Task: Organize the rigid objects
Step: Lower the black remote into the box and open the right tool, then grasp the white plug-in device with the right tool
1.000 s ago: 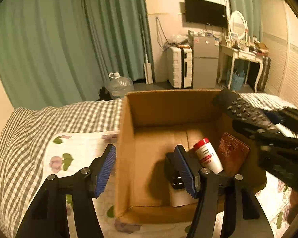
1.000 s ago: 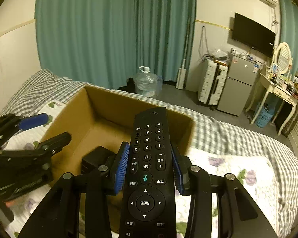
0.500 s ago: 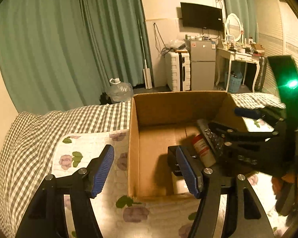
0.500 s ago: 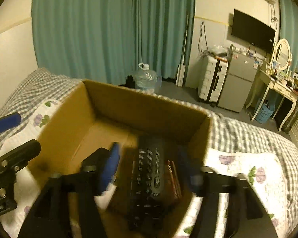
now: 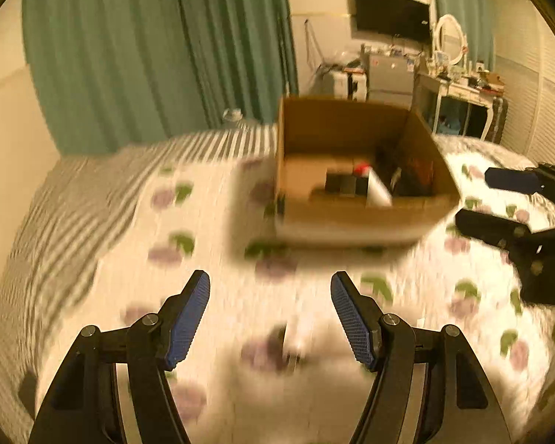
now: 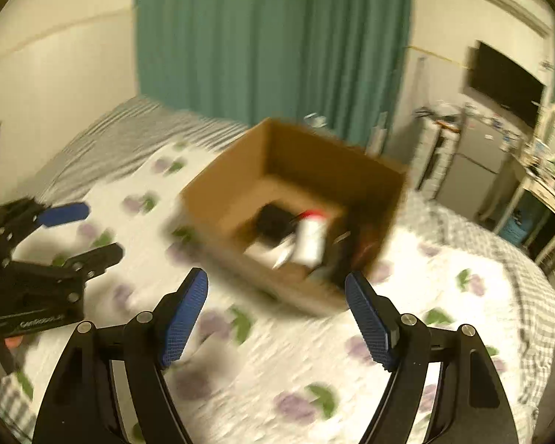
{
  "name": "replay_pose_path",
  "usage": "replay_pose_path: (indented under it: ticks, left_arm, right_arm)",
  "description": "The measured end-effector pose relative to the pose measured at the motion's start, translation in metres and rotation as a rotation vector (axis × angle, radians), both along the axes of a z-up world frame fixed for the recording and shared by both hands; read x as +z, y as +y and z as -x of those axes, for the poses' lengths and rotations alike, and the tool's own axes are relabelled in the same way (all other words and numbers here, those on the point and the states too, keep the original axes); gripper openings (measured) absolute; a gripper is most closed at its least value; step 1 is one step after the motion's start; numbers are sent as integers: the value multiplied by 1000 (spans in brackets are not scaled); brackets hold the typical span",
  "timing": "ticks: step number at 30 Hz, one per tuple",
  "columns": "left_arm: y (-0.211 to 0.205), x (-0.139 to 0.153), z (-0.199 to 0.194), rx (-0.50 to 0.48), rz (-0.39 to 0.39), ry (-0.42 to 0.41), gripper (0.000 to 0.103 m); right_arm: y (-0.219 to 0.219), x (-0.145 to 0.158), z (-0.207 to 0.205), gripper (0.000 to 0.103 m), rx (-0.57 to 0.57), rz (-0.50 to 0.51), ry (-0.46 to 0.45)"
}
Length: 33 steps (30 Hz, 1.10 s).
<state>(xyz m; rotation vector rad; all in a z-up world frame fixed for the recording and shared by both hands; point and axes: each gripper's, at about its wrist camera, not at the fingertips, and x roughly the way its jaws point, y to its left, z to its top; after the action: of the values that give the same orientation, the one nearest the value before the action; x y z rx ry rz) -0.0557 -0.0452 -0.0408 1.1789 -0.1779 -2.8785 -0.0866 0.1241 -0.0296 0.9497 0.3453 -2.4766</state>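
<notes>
A brown cardboard box (image 5: 355, 222) (image 6: 233, 192) stands on the floral bedspread (image 5: 203, 259). Inside lie a white bottle with a red cap (image 5: 375, 187) (image 6: 310, 236), a black boxy item (image 5: 340, 183) (image 6: 273, 218) and dark things at the right side, blurred. My left gripper (image 5: 270, 314) is open and empty, held back from the box over the bedspread; it also shows in the right wrist view (image 6: 81, 229). My right gripper (image 6: 277, 314) is open and empty, near the box's near corner; it also shows in the left wrist view (image 5: 499, 199).
Grey checked bedding (image 5: 74, 203) covers the bed's left edge. Green curtains (image 5: 148, 55) hang behind. A suitcase, a small fridge (image 5: 388, 77), a dressing table (image 5: 462, 92) and a wall TV (image 5: 392, 13) stand at the back right.
My right gripper has let go of the black remote into the box and opened. Both grippers have pulled back from the box, which now sits farther away.
</notes>
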Motion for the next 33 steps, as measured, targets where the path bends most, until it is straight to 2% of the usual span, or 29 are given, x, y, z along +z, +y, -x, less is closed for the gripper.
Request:
replay_pose_path:
  ticks: [5, 8, 13, 15, 18, 23, 28, 33]
  left_arm:
    - [-14, -31, -13, 57, 53, -55, 71]
    - [-34, -42, -7, 115, -5, -102, 71]
    - [-47, -56, -5, 143, -35, -147, 71]
    - [-49, -58, -4, 145, -46, -150, 71]
    - [-53, -57, -4, 162, -60, -145, 71]
    - [-53, -49, -5, 185, -65, -140, 71]
    - [-37, -39, -4, 176, -33, -125, 71]
    - [12, -40, 2, 65, -39, -149, 71]
  right_arm:
    - [-43, -48, -17, 76, 106, -26, -61]
    - [-66, -75, -14, 76, 151, -87, -95]
    - [-88, -95, 2, 76, 227, -88, -152]
    - [-97, -104, 10, 72, 266, -86, -195]
    - [-110, -117, 10, 59, 308, -120, -224]
    - [-104, -107, 0, 42, 276, -104, -159]
    - [-60, -70, -10, 42, 153, -19, -80]
    - [5, -46, -8, 42, -12, 2, -39]
